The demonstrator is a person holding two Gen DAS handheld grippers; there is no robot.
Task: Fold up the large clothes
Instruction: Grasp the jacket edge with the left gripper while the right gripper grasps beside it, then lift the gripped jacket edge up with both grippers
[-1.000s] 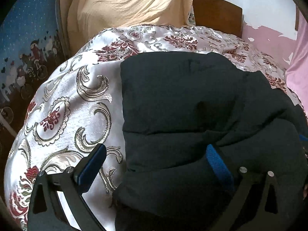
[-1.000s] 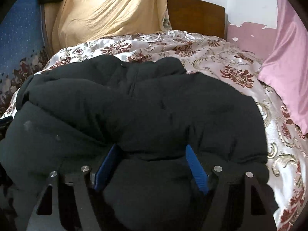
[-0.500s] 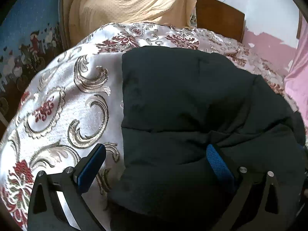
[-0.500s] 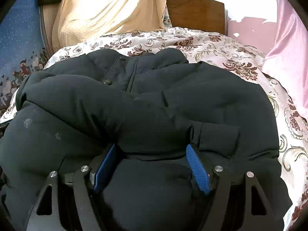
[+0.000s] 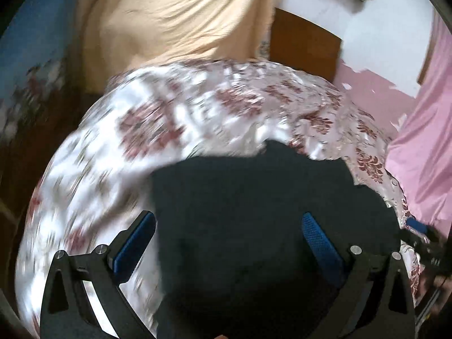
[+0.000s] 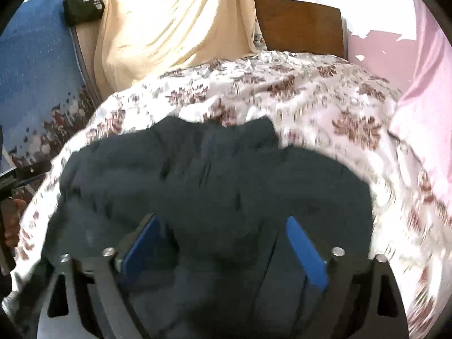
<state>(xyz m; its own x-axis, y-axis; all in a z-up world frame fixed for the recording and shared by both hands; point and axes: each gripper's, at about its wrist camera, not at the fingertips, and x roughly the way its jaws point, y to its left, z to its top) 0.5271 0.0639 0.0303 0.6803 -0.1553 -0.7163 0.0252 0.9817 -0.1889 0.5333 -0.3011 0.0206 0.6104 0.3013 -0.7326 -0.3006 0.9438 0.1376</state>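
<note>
A bulky black padded jacket (image 6: 214, 175) lies bunched on a shiny white bedspread patterned with dark red and gold flowers (image 5: 180, 107), in front of a brown wooden headboard (image 6: 299, 25) and a draped pale yellow cloth (image 6: 172, 22). The left gripper (image 5: 228, 240) stands with its blue-padded fingers (image 5: 135, 243) spread wide over the jacket's left edge, one finger above the bedspread and the other above black fabric, gripping nothing. The right gripper (image 6: 223, 243) is also spread wide, a thick fold of the jacket bulging between its blue pads (image 6: 305, 248); both views are blurred.
</note>
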